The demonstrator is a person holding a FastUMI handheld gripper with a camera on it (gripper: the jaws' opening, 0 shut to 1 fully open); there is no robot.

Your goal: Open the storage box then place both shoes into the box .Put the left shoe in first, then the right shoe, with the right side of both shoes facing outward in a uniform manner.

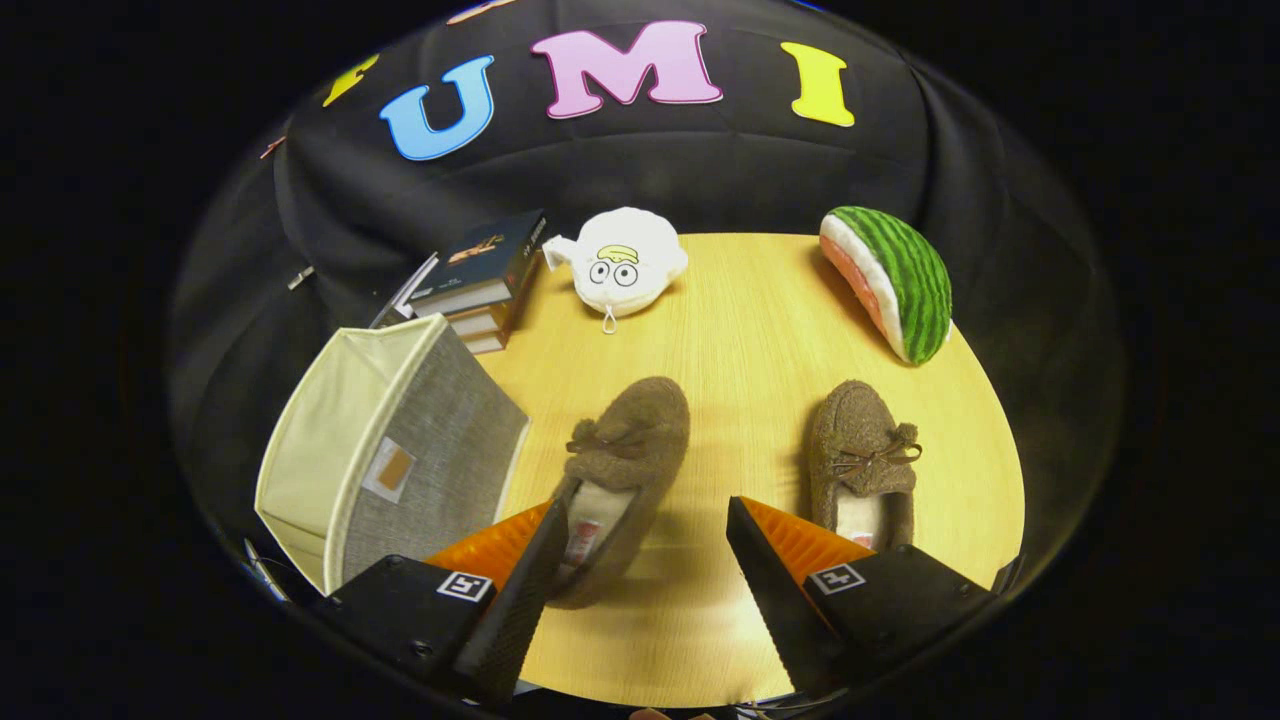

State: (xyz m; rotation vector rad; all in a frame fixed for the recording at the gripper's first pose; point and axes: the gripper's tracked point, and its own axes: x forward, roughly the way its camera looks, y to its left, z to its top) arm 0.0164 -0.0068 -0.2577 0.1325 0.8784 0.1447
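While spread wide apart above a round wooden tabletop [740, 330], gripper [645, 560] open, clamping nothing; left finger [520, 590] just beside the heel of one shoe, contact impossible to judge, right finger [775, 590] over bare wood. Largest on the table: fabric storage box [400, 460] at ten o'clock from the fingers, tipped onto its side, grey wall with a small sewn patch facing up, cream lining visible, opening turned toward nine o'clock. Beyond the box at eleven o'clock, stack of books [480, 280], dark cover on top. At two o'clock, near the far table edge, plush watermelon slice [895, 280], green rind up, pink face toward the table's middle. At twelve o'clock, beside the books, white plush toy [620, 262] with cartoon eyes. Closer in, two brown fuzzy moccasin slippers with bows, well apart, toes pointing away: left-hand slipper [625, 470] at eleven o'clock, heel beside the left finger; right-hand slipper [865, 460] at one o'clock, just beyond the right finger.
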